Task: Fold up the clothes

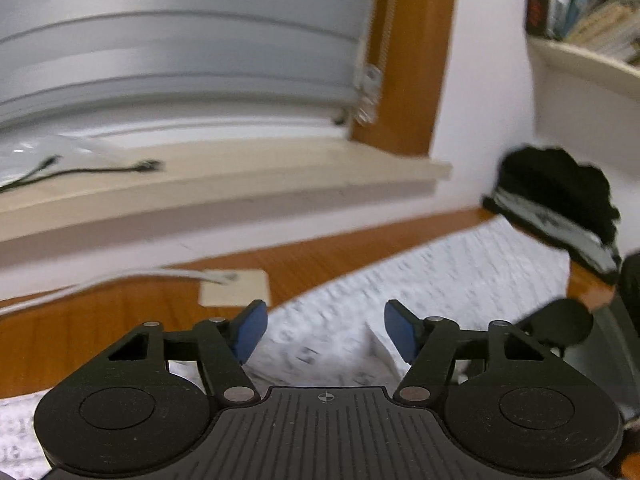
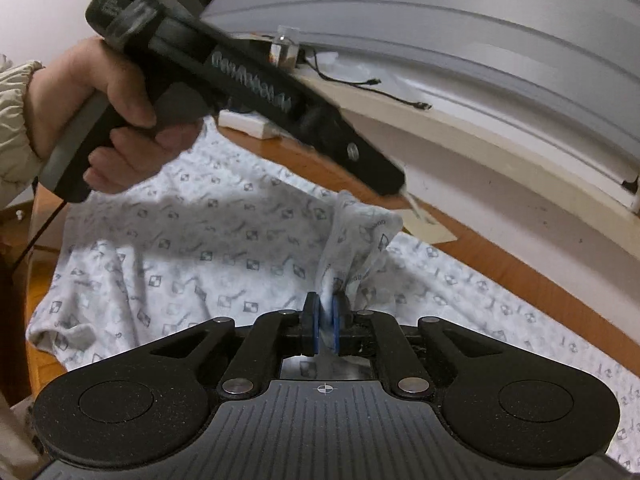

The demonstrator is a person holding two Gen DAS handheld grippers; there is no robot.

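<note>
Wooden counter (image 2: 516, 276) carried white patterned cotton garment (image 2: 192, 232), spread mostly flat, centre frame. Right hand-held gripper (image 2: 327, 322) pinched raised fabric fold; left hand-held gripper (image 1: 325, 330) wide, empty. Folding incomplete.

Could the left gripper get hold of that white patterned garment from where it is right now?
Probably yes. The left gripper is open and empty, and the patterned garment lies spread on the wooden table directly ahead of it with nothing between. The right gripper already pinches a bunched fold elsewhere.
</note>
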